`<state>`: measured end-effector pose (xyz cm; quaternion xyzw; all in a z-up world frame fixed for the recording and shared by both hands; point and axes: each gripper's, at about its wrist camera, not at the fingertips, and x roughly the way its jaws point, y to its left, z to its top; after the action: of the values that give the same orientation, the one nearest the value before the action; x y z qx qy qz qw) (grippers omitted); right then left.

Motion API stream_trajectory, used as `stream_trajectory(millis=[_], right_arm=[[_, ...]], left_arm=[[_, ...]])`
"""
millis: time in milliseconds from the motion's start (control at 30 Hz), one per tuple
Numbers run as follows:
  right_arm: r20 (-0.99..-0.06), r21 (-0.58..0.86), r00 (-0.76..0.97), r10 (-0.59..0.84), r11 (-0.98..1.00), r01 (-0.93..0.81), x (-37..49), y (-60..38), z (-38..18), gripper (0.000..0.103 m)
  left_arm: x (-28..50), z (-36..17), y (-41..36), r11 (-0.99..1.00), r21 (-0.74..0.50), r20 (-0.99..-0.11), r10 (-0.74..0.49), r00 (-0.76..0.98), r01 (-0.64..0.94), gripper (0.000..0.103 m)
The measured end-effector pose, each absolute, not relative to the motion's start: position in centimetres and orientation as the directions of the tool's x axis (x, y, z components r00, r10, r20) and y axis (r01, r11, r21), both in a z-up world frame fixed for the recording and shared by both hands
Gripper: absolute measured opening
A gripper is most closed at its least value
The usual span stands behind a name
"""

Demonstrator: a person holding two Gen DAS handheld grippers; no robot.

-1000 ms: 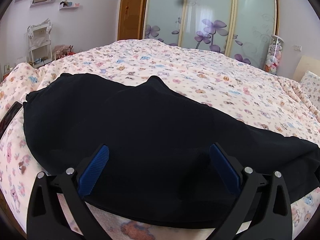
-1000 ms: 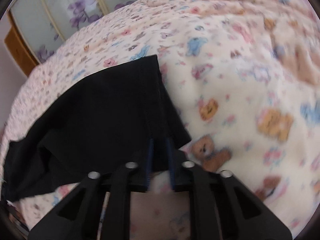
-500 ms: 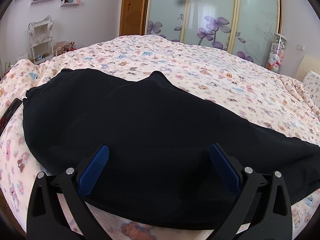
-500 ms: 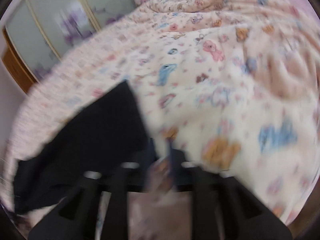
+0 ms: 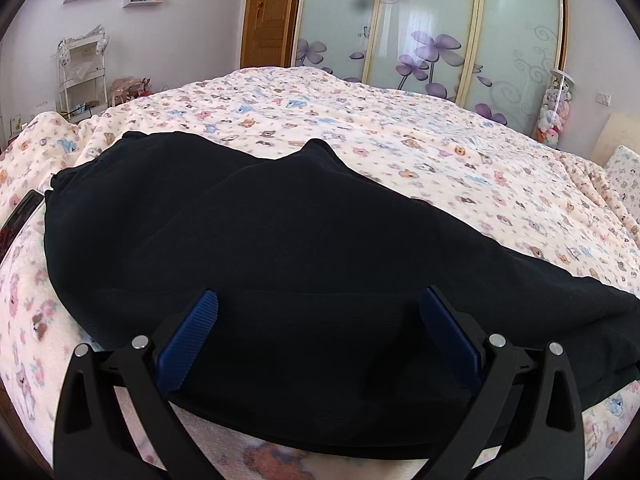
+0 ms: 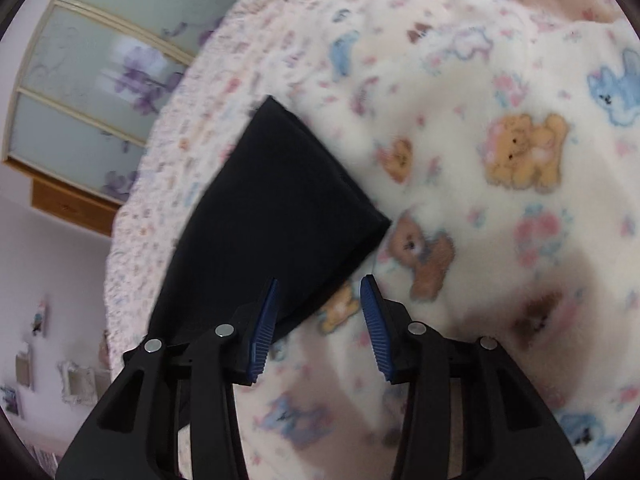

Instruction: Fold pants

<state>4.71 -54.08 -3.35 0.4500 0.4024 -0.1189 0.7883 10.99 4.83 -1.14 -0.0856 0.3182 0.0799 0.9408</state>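
Black pants (image 5: pixel 280 240) lie spread across the bed's teddy-print blanket (image 5: pixel 440 148), folded lengthwise with the legs running to the right. My left gripper (image 5: pixel 320 300) hovers over the near edge of the pants, its jaws wide open and nothing pinched. In the right wrist view the leg end of the pants (image 6: pixel 272 200) lies flat on the blanket (image 6: pixel 480 240). My right gripper (image 6: pixel 318 284) sits just off the hem corner, its jaws apart and closing. Only a sliver of the hem edge shows in the gap, and the pads do not press on it.
Sliding wardrobe doors (image 5: pixel 440 32) with purple flowers and a wooden door (image 5: pixel 268 12) stand behind the bed. A white rack (image 5: pixel 82 72) is at the left wall. A dark flat object (image 5: pixel 20 216) lies at the bed's left edge. A pillow (image 5: pixel 624 168) is far right.
My right gripper let go of the pant hem, opened, rolled and shifted sideways; the hem now rests on the blanket. The left gripper stayed put.
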Motion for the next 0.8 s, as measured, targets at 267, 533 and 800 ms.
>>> stream_trajectory(millis=[267, 533, 800], right_arm=[[-0.719, 0.651, 0.681, 0.136, 0.473, 0.593, 6.3, -55.0, -5.0, 0.034], [-0.678, 0.718, 0.716, 0.166, 0.359, 0.596, 4.4, -56.0, -6.1, 0.023], [-0.665, 0.717, 0.734, 0.136, 0.393, 0.576, 5.8, -56.2, -6.6, 0.017]], left_arm=[[11.0, -1.2, 4.8, 0.973, -0.109, -0.616, 0.095, 0.782, -0.205, 0.101], [11.0, -1.3, 4.8, 0.972, -0.111, -0.619, 0.093, 0.78, -0.205, 0.101], [11.0, -1.5, 4.6, 0.972, -0.117, -0.622, 0.088, 0.778, -0.203, 0.101]])
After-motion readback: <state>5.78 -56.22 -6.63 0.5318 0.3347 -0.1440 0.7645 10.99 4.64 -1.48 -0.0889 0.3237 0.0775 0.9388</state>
